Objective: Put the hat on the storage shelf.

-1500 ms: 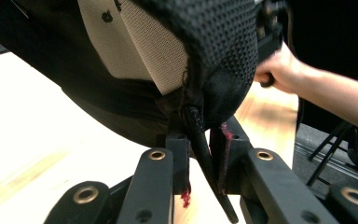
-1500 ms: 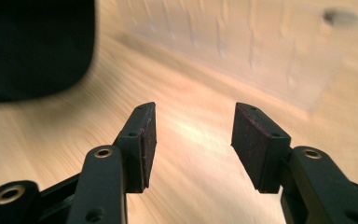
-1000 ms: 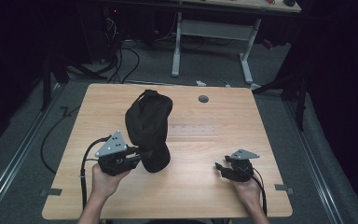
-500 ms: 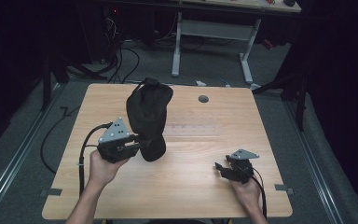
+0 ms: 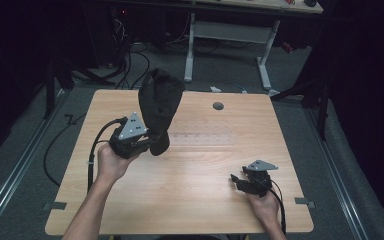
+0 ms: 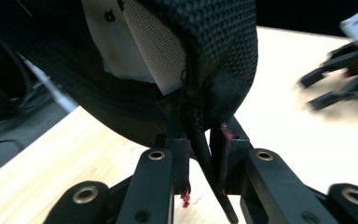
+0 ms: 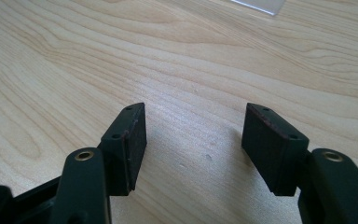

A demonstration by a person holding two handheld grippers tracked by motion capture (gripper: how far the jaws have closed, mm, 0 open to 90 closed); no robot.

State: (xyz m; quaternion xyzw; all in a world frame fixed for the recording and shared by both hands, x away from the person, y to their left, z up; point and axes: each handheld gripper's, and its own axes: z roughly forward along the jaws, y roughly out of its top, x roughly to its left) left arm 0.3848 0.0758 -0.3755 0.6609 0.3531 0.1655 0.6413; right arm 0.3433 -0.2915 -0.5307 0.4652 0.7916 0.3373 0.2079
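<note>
A black fabric bag (image 5: pixel 157 107) hangs in the air over the left half of the wooden table (image 5: pixel 205 200). My left gripper (image 5: pixel 152 144) is shut on the bag's lower edge and holds it up. In the left gripper view the black jaws pinch a seam or strap of the black fabric bag (image 6: pixel 177 70), whose white mesh lining shows above; my left gripper (image 6: pixel 199 156) is closed tight on it. My right gripper (image 5: pixel 237 182) rests low at the table's front right, open. In the right gripper view my right gripper (image 7: pixel 193 140) has only bare wood between its pads.
A small round cable hole (image 5: pixel 218 106) sits near the table's far edge. A clear strip (image 5: pixel 202 139) lies flat mid-table. Beyond the table stand a white desk frame (image 5: pixel 230 35) and floor cables (image 5: pixel 130 55). The other gripper (image 6: pixel 342 74) shows blurred at the right in the left gripper view.
My left gripper has lifted the bag off the table and carried it up and away from the person. The right gripper has stayed put.
</note>
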